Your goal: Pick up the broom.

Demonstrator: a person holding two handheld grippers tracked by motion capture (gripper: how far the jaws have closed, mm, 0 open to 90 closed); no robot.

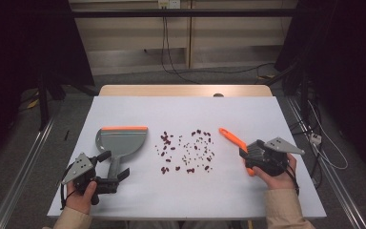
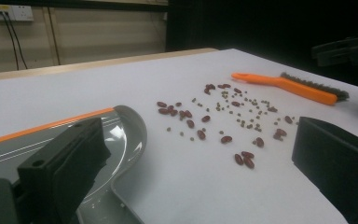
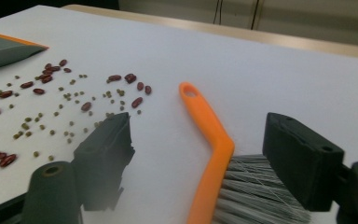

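Observation:
A grey dustpan [image 1: 123,140] with an orange lip lies at the left of the white table, its handle toward me. My left gripper [image 1: 114,164] stands open, one jaw on each side of that handle; in the left gripper view the dustpan [image 2: 121,135] sits under the left jaw. Red beans and small green ones [image 1: 186,150] are scattered mid-table. An orange brush [image 1: 233,139] lies at the right. My right gripper [image 3: 200,135] is open around the brush [image 3: 209,126] head: one jaw stands off the orange back, the other is by the bristles.
The white sheet [image 1: 186,109] covers a wooden table whose far edge [image 1: 186,90] shows at the back. Cables [image 1: 171,62] run over the floor behind it. Metal rails [image 1: 24,162] flank both sides. My right gripper [image 2: 345,49] is seen far off past the brush [image 2: 289,85].

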